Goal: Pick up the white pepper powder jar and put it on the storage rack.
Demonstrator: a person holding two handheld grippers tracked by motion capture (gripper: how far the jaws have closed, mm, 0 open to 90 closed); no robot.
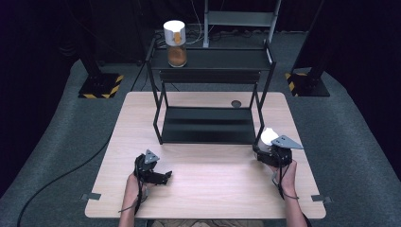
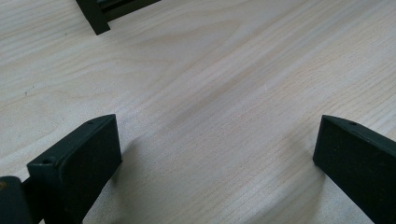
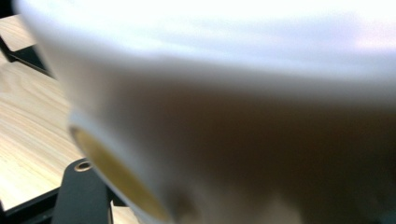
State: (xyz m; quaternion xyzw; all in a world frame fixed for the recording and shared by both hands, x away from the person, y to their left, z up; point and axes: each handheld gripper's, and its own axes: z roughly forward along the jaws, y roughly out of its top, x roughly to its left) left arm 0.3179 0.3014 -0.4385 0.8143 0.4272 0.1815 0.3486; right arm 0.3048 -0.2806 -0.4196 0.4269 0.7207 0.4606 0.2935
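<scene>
Nearest to me, my left gripper (image 1: 165, 176) rests low over the wooden table (image 1: 213, 179), on the left part of its front half, and my left hand (image 1: 134, 182) holds it from behind. In the left gripper view its two black jaws stand wide apart, with bare wood between them and nothing held. A little farther and on the other side, my right gripper (image 1: 261, 147) is near the right edge of the table, with my right hand (image 1: 286, 174) under it. Its jaws are clamped on a white-lidded jar (image 1: 268, 137), which sits just beside the front right leg of the black shelf rack (image 1: 208, 125). In the right gripper view the jar (image 3: 233, 93) is very close and blurred: I see the white lid across the top and a strip of yellow-brown content lower at the left; whether the jar touches the table I cannot tell. Behind the grippers the rack stands in the middle of the table with its lower shelf bare. Farthest, on the left end of the upper shelf, a second jar (image 1: 176, 43) stands upright, with a white lid and orange-brown content.
</scene>
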